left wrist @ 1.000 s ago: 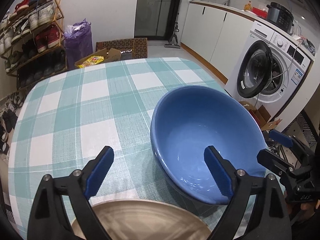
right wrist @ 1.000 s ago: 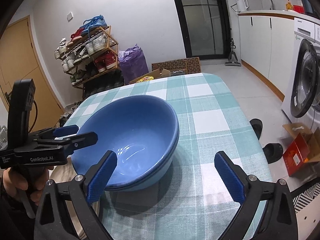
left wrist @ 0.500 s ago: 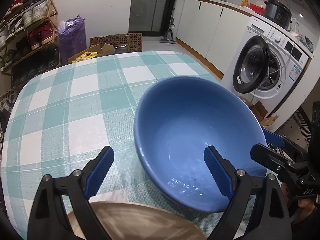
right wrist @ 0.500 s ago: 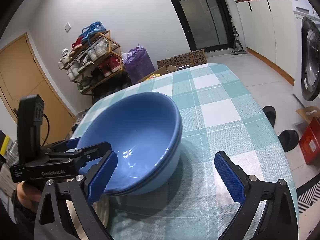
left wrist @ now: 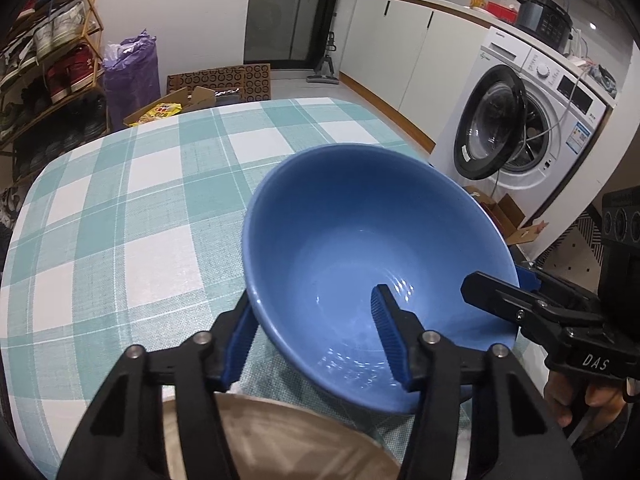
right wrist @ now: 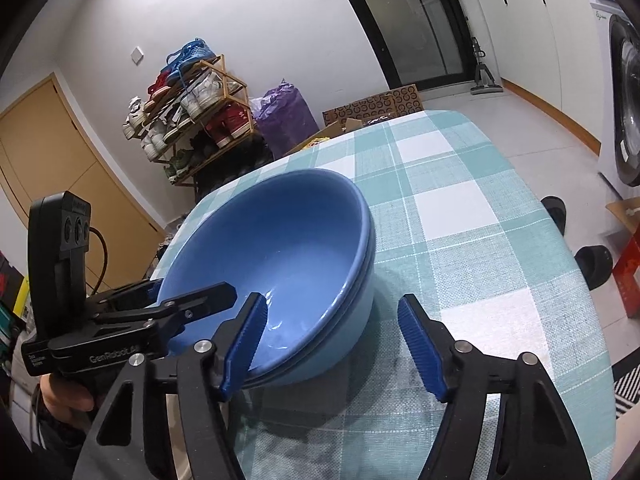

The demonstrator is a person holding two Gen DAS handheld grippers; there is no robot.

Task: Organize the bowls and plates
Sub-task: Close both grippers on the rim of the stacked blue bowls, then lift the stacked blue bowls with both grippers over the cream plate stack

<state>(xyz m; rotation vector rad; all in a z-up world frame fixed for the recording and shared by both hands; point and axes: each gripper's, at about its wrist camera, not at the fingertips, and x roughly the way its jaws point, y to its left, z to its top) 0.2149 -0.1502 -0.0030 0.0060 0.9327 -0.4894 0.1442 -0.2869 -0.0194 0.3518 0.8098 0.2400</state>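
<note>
A large blue bowl (left wrist: 360, 248) sits nested in a second, paler blue bowl (right wrist: 344, 336) on the checked tablecloth (left wrist: 152, 200). My left gripper (left wrist: 316, 332) is partly closed and straddles the bowl's near rim, one finger inside and one outside. My right gripper (right wrist: 332, 340) is also partly closed and straddles the rim on the opposite side, its left finger inside the bowl (right wrist: 272, 256). A brown plate (left wrist: 280, 440) lies just under my left gripper, largely hidden by it.
The table edge drops off to the right, with a washing machine (left wrist: 528, 120) and slippers (right wrist: 592, 260) on the floor beyond. A shoe rack (right wrist: 188, 108) and a purple bag (right wrist: 280, 116) stand past the far end of the table.
Both grippers have narrowed from wide open and moved in over the bowl's rim. The views have closed in on the bowl.
</note>
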